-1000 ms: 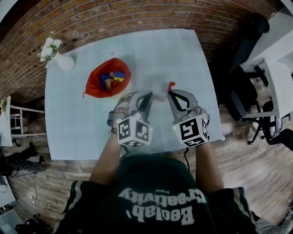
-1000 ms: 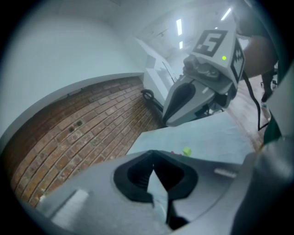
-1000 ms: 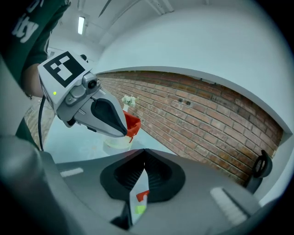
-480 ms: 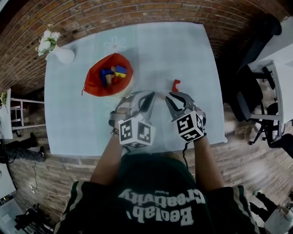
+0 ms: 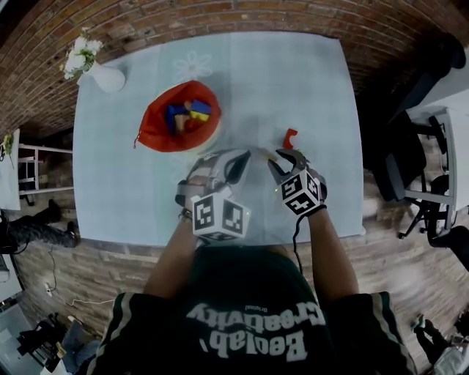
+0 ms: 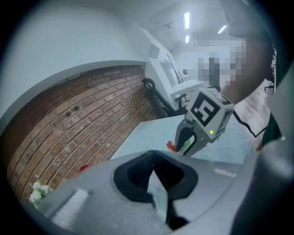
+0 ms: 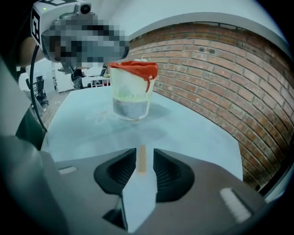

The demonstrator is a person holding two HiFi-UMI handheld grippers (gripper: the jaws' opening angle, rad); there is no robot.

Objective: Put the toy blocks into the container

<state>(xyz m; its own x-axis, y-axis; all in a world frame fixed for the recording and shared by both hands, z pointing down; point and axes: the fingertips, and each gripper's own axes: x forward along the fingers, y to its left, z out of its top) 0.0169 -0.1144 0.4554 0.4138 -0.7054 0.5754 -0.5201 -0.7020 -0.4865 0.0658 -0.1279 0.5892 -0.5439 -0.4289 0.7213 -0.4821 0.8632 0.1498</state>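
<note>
The container [image 5: 179, 117], a clear tub with a red liner, stands on the pale table [image 5: 293, 66] and holds several coloured blocks. In the right gripper view the container [image 7: 132, 92] is straight ahead. A thin tan block [image 7: 142, 159] lies on the table between the jaws of my right gripper [image 7: 143, 160]. Those jaws have just been opening and do not touch it. A red block [image 5: 290, 138] sits just beyond the right gripper [image 5: 282, 157]. My left gripper [image 5: 233, 162] hovers beside it, shut and empty. The left gripper [image 6: 153, 158] view shows the red block [image 6: 171, 146].
A white vase of flowers [image 5: 102, 73] stands at the table's far left corner. A brick wall [image 5: 183, 22] runs behind the table. Dark chairs [image 5: 399, 157] and a white desk [image 5: 447, 110] stand off to the right. The table's near edge [image 5: 146, 242] lies under my forearms.
My right gripper has dropped toward the table and its jaws have parted. The left gripper has sunk a little. The red block and the container stay where they were.
</note>
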